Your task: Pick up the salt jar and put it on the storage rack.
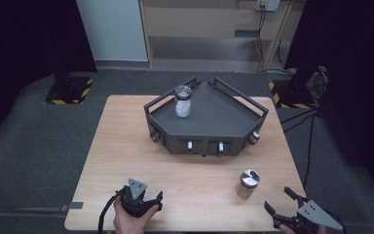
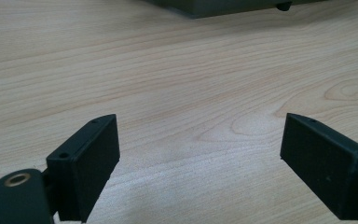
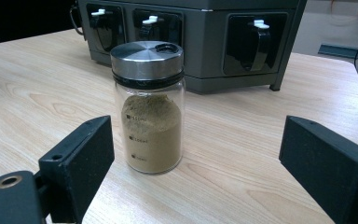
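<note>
Wooden table [image 3: 37, 93], brown-powder jar [image 3: 151, 121] upright just beyond wide-open, empty right claw [image 3: 196, 158].

The table [image 1: 126, 146] is showing a pale, light-brown wood grain with darker wavy rings, and the dark grey tray [image 1: 214, 122] on it is carrying small white clips on its front face. The jar [image 3: 148, 107] near the right gripper [image 1: 285, 207] is showing a brushed silver lid over a black ring, clear glass and tan-brown powder, while the jar on the tray [image 1: 183, 101] is showing a grey metal lid and a whitish filling. Both the left gripper [image 1: 141, 197] and the right one are showing black jaws and a grey plate on top, and the floor [image 1: 29, 146] is lying dark grey with a yellow-and-black striped base plate [image 1: 68, 90] at the back.
</note>
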